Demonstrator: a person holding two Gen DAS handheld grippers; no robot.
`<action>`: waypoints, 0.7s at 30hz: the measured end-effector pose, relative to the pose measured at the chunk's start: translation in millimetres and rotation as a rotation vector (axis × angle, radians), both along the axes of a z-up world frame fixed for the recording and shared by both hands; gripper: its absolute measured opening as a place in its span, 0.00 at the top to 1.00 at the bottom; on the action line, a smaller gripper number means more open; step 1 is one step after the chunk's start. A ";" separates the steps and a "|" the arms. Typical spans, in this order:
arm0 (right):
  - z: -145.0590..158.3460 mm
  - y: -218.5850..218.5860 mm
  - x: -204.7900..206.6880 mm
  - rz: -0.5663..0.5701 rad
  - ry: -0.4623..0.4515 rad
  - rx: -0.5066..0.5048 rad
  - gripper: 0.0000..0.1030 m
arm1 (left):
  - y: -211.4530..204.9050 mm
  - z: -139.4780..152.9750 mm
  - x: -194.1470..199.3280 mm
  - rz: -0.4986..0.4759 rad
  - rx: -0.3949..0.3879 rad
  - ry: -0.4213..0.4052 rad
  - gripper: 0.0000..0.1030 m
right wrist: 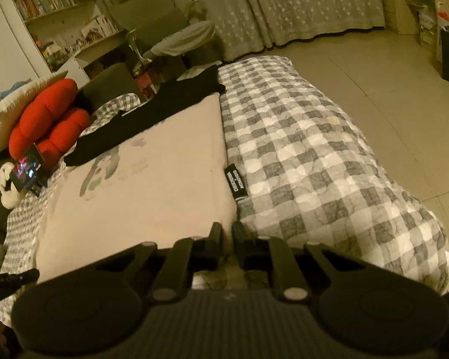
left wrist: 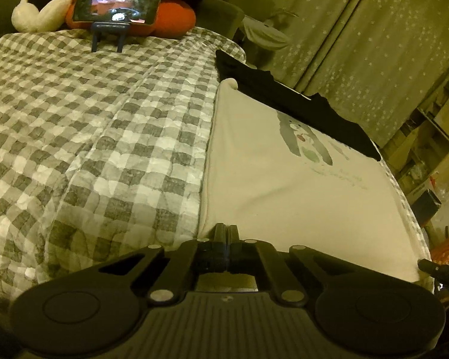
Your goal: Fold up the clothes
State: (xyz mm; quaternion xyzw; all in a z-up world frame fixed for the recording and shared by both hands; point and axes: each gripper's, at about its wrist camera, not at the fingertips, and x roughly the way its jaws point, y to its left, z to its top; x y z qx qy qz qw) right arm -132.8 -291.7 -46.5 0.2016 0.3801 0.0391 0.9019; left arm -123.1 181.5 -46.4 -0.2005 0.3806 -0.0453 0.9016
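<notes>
Both claws sit at the cream shirt's (left wrist: pixel 284 185) near hem: left claw (left wrist: pixel 226 230) pinched shut, seemingly on it; right claw (right wrist: pixel 226 233) slightly parted. Next, I judge, lift the hem toward the black garment (left wrist: pixel 299 104).

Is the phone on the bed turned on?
On. The propped-up black phone shows a bright, colourful picture on its screen in both views.

Black woven label (right wrist: pixel 236 183), middle of the right wrist frame, at the cream garment's (right wrist: pixel 152 191) edge: white lettering in two lines, too small to read. Faint script line under the garment's print (left wrist: pixel 341 176), right of the left wrist frame: illegible.
</notes>
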 end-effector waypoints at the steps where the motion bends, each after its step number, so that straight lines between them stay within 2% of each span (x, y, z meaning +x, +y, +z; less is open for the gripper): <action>1: 1.2 -1.3 -1.6 -0.005 -0.006 0.007 0.90 | 0.9 0.5 -0.4 0.002 -0.003 -0.001 1.00; 5: 7.8 -6.2 -10.5 -0.019 -0.028 0.035 0.91 | 5.7 4.9 -3.8 0.022 0.000 -0.008 1.00; 11: 24.1 -10.0 -27.3 -0.017 -0.063 0.036 0.91 | 7.7 20.7 -18.8 0.024 0.059 -0.029 1.00; 17: 42.7 -9.3 -42.7 -0.009 -0.101 0.026 0.91 | 10.6 36.7 -29.4 0.024 0.056 -0.064 1.00; 21: 37.9 -8.5 -35.6 -0.019 -0.071 0.012 0.91 | 11.2 34.2 -24.0 0.036 0.064 -0.055 1.00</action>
